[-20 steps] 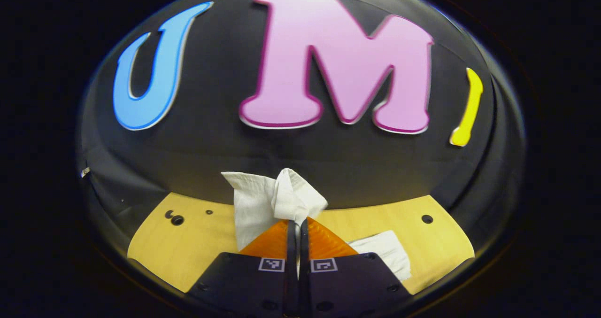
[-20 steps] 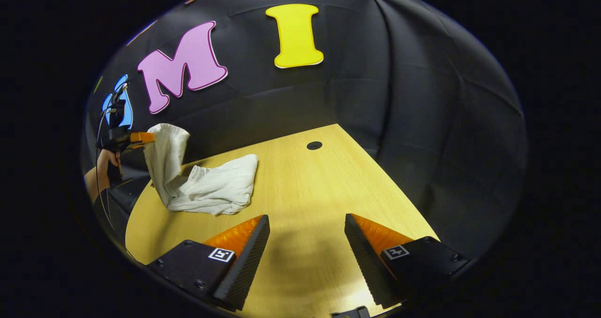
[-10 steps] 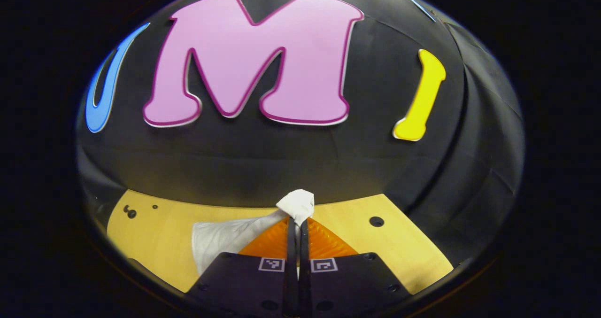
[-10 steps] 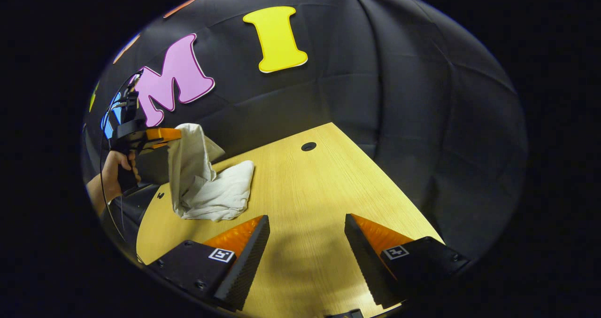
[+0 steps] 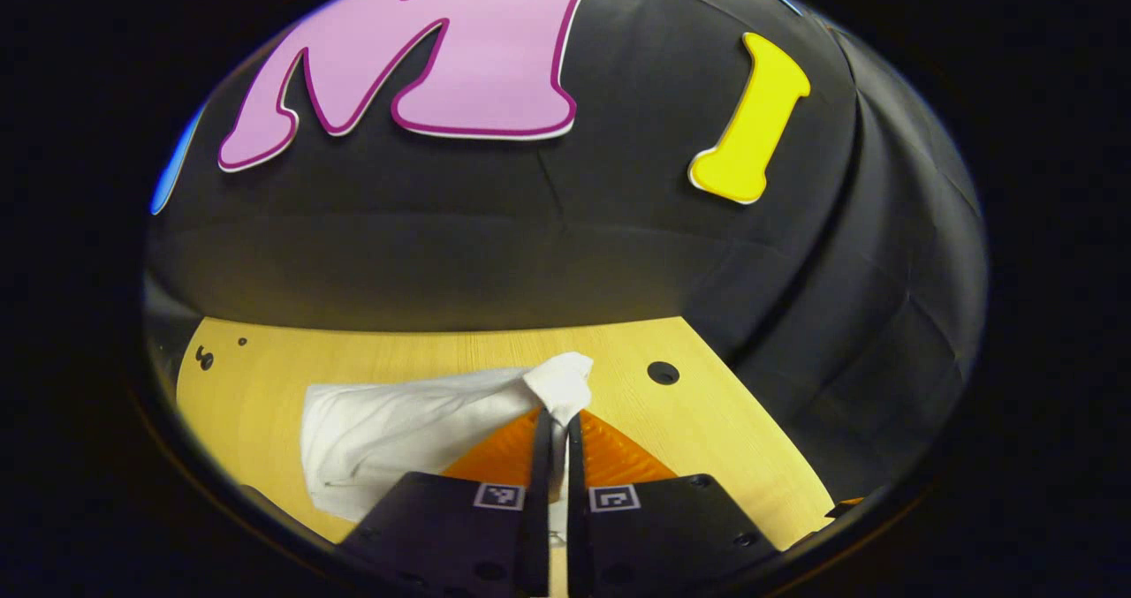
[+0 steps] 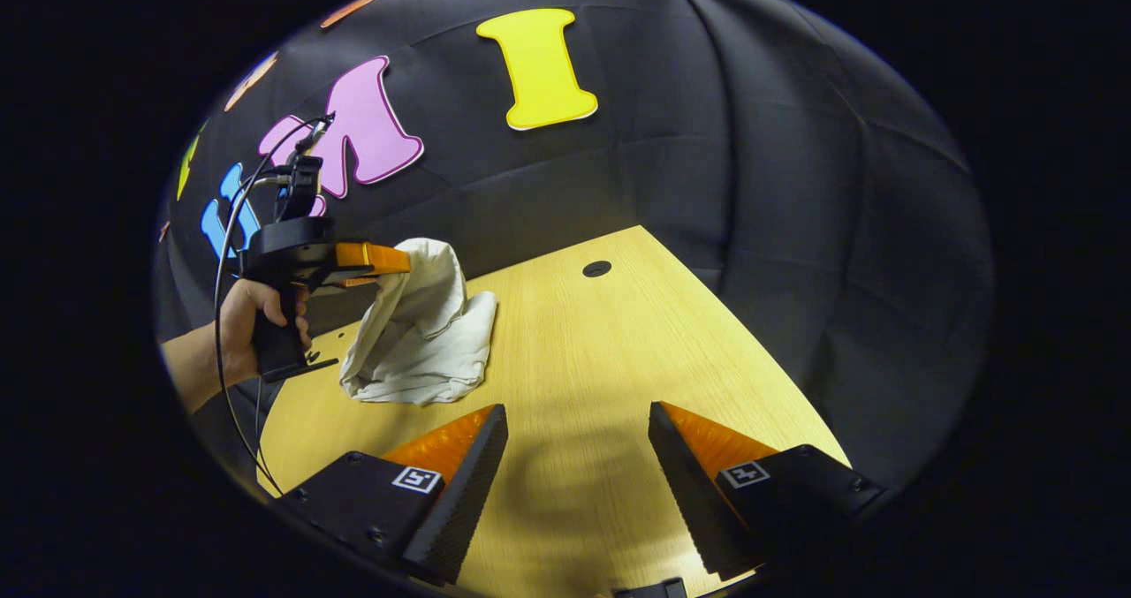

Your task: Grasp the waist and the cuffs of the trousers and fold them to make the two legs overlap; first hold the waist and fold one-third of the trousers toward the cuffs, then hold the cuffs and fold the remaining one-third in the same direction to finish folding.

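My left gripper (image 5: pixel 555 421) has its jaws pinched together on a bunched edge of the white, crumpled cotton trousers (image 5: pixel 398 426); in the right gripper view that same left gripper (image 6: pixel 393 262) holds the cloth lifted while the rest of the trousers (image 6: pixel 424 342) slumps in a heap on the pale wooden table (image 6: pixel 618 359). My right gripper (image 6: pixel 579 457) hangs over bare wood with its jaws spread wide, gripping nothing, well apart from the heap. The risk I see: I hold only a small tuft, so the fabric could slide out if I pull sideways; and dragging a bundle (rather than a flat garment) may twist the legs instead of laying them one over the other. I cannot tell whether the pinched part is waist or cuff; the legs are lost in the folds, and the underside of the heap is hidden; the hand (image 6: pixel 252 315) holding the left gripper is cut off at the forearm.
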